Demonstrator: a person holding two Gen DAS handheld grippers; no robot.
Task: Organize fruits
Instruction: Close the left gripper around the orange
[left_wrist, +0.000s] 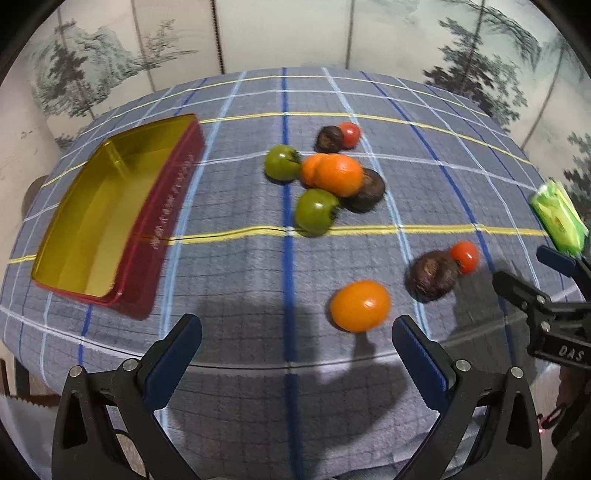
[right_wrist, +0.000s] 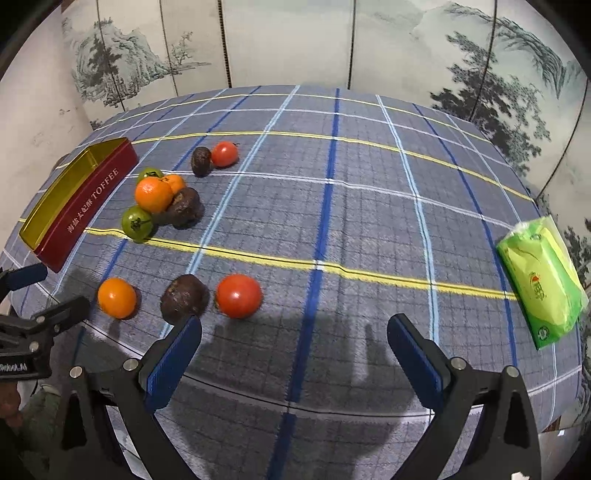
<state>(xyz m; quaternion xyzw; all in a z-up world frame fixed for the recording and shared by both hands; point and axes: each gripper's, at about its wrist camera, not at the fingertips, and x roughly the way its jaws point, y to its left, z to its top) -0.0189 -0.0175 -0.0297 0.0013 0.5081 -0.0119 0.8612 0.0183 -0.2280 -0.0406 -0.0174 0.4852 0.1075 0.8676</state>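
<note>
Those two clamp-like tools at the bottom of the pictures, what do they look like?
Each is a black plastic frame ending in two long jaws lined with ribbed blue pads, with round silver bolt heads at the joints. The left gripper and the right gripper look identical. White lettering is printed on the side of each, seen from the other camera; I cannot read it reliably. No cables are clearly visible.

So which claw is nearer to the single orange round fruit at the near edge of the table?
Left. The left claw is open just short of the orange round fruit; the right claw, also open, sits further to the side, beyond the dark brown fruit.
</note>
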